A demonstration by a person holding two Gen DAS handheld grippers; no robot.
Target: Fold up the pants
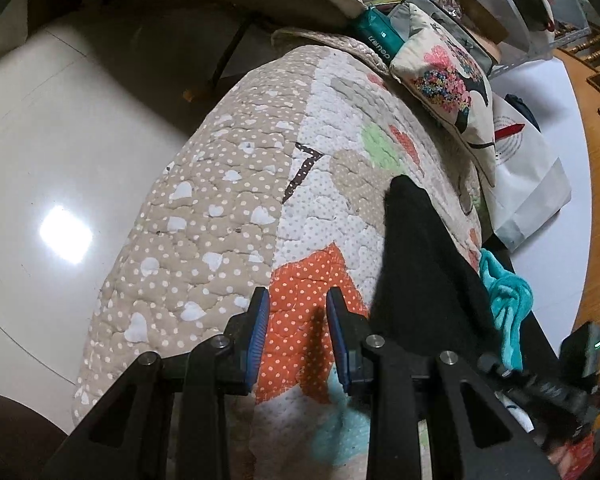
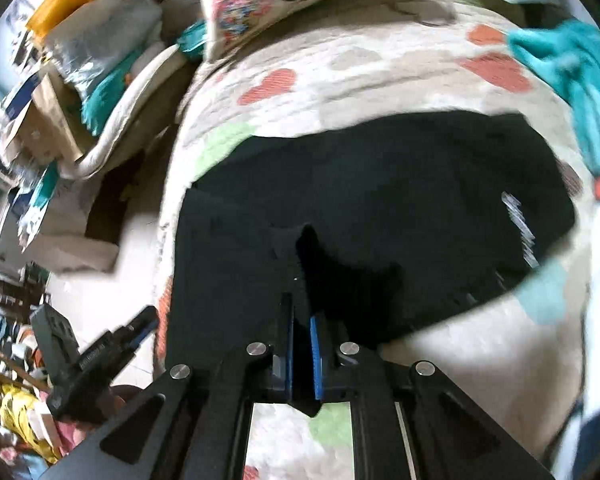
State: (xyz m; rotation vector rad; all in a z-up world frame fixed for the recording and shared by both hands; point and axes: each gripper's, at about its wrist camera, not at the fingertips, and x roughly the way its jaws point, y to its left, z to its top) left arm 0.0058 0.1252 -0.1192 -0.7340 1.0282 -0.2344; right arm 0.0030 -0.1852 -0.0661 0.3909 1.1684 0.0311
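Black pants (image 2: pixel 380 184) lie spread on a patchwork quilt (image 2: pixel 340 64) with hearts and dots. My right gripper (image 2: pixel 302 320) points down at the pants' near edge. Its blue pads (image 2: pixel 288 340) are pinched on a raised fold of the black cloth. In the left wrist view the pants (image 1: pixel 424 264) show as a dark strip on the right of the quilt (image 1: pixel 228 200). My left gripper (image 1: pixel 298 312) hovers over an orange dotted patch just left of them, open, with nothing between its fingers. From the right wrist view, the left gripper (image 2: pixel 100 352) appears at the lower left, beside the quilt.
A floral cushion (image 1: pixel 444 76) and a white bag (image 1: pixel 528 168) rest at the quilt's far side. A teal cloth (image 1: pixel 508 292) lies right of the pants. Glossy pale floor (image 1: pixel 60 140) lies to the left. Boxes and bags (image 2: pixel 60 80) are piled beyond the quilt's edge.
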